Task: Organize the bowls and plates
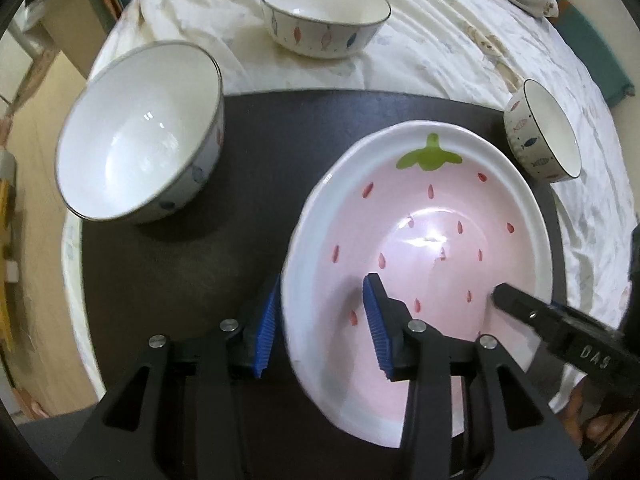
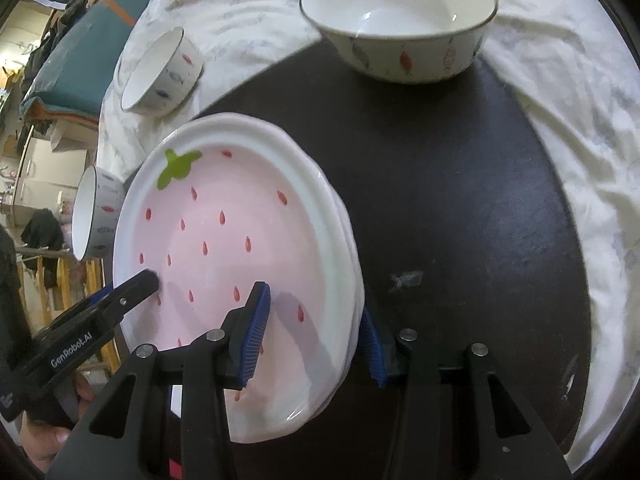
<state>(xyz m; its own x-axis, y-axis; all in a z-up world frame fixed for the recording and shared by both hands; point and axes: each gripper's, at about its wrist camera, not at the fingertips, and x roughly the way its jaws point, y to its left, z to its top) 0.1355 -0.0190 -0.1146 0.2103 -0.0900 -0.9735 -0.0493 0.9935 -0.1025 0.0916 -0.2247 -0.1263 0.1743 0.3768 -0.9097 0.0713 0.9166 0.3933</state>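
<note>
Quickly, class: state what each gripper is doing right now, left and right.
Left gripper: open, its fingers straddling the rim of the pink strawberry-patterned ceramic plate.
Right gripper: open, straddling the same plate's opposite rim.

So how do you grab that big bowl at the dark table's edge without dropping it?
Take the big bowl by its thin rim, one of the fingers inside and one outside, coming from above on the near side. It stands upright and open, and its round wall is probably too wide and slippery to squeeze from the sides. Both grippers now straddle the strawberry plate, so one must let go first.
</note>
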